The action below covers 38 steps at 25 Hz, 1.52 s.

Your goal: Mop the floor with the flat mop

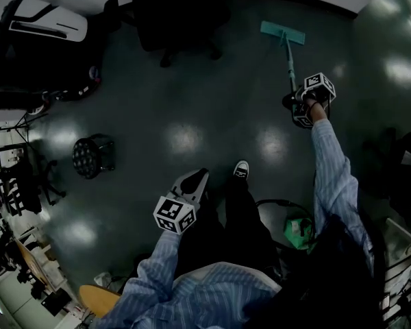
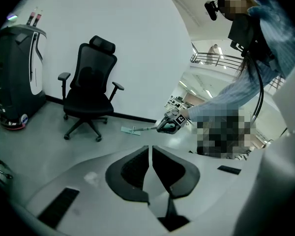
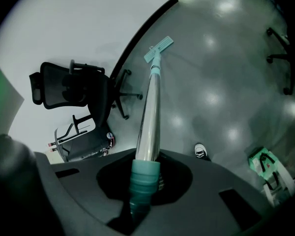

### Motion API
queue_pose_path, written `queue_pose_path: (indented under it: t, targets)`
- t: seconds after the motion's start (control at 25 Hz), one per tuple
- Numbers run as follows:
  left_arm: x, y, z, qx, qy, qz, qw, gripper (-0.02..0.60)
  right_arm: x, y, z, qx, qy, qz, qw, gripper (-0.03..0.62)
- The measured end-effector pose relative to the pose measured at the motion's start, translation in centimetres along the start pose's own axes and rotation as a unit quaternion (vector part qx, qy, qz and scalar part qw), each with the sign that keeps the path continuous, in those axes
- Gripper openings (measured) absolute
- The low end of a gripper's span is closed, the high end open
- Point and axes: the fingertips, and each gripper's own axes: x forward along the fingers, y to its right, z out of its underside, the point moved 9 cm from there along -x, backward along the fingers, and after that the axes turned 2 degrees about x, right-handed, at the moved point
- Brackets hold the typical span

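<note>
While your right gripper [image 1: 303, 103] clamps its jaws on the teal grip of the flat mop [image 3: 151, 97], the mop head [image 1: 282, 32] lies on the floor [image 1: 219, 108] near the wall, with the black office chair [image 1: 178, 19] to its left. Your left gripper [image 2: 151, 151] hangs by your leg, jaws pressed together on nothing. A round black object [image 1: 92, 155] stands at your left, well apart.

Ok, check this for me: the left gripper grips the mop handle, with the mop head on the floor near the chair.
Wrong gripper. The right gripper grips the mop handle, as the right gripper view shows; the left gripper is shut on nothing. The mop head is on the floor near the chair.
</note>
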Motion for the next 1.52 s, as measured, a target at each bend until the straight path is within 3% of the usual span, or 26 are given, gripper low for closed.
queue_pose_path:
  t: [0.4, 0.76, 1.12, 1.52]
  targets:
    - [-8.0, -0.5, 2.4, 0.043, 0.013, 0.051, 0.9977, 0.025, 2.1, 5.6, 16.5, 0.021, -0.014, -0.018, 1.000, 0.034]
    - [-18.5, -2.2, 7.6, 0.081, 0.013, 0.083, 0.9932, 0.025, 5.8, 10.9, 34.3, 0.052, -0.013, -0.043, 0.998, 0.034]
    - [-26.7, -3.1, 12.9, 0.079, 0.002, 0.093, 0.9925, 0.025, 7.9, 15.6, 50.5, 0.051, -0.031, -0.034, 0.998, 0.034]
    - [-30.7, -0.5, 16.5, 0.068, 0.020, 0.085, 0.9939, 0.025, 7.9, 22.1, 63.3, 0.035, -0.052, -0.020, 0.998, 0.034]
